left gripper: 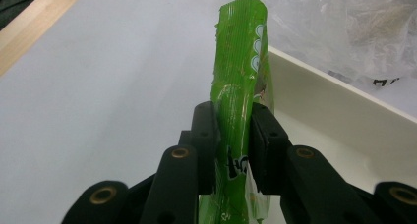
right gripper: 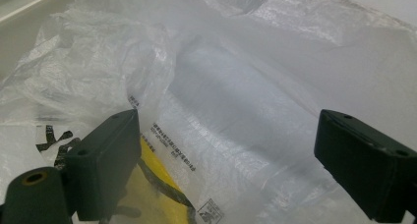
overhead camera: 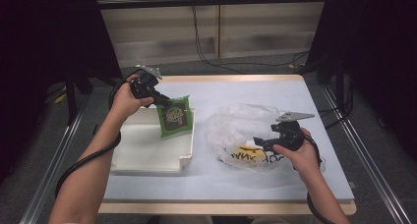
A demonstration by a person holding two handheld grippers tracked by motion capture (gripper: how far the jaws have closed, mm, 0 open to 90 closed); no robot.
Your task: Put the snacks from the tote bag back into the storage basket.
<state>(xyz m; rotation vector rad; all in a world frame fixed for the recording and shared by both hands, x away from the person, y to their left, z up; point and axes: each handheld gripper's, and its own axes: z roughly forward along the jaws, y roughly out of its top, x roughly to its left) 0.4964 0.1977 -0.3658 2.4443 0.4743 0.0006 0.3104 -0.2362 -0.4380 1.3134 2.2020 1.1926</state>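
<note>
Green snack packet [overhead camera: 174, 116] hangs upright above the white tray [overhead camera: 147, 157], clamped near its top edge between the jaws of the left tool [overhead camera: 162, 102]; the left gripper view shows both pads pressing the foil. Right tool [overhead camera: 259, 144] rests at the clear plastic bag [overhead camera: 236, 126] on the surface [overhead camera: 275, 94], jaws spread wide, gripping nothing. Tray and bag lie side by side.

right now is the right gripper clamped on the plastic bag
No, in the right gripper view the right gripper has its jaws spread wide over the plastic bag.
</note>
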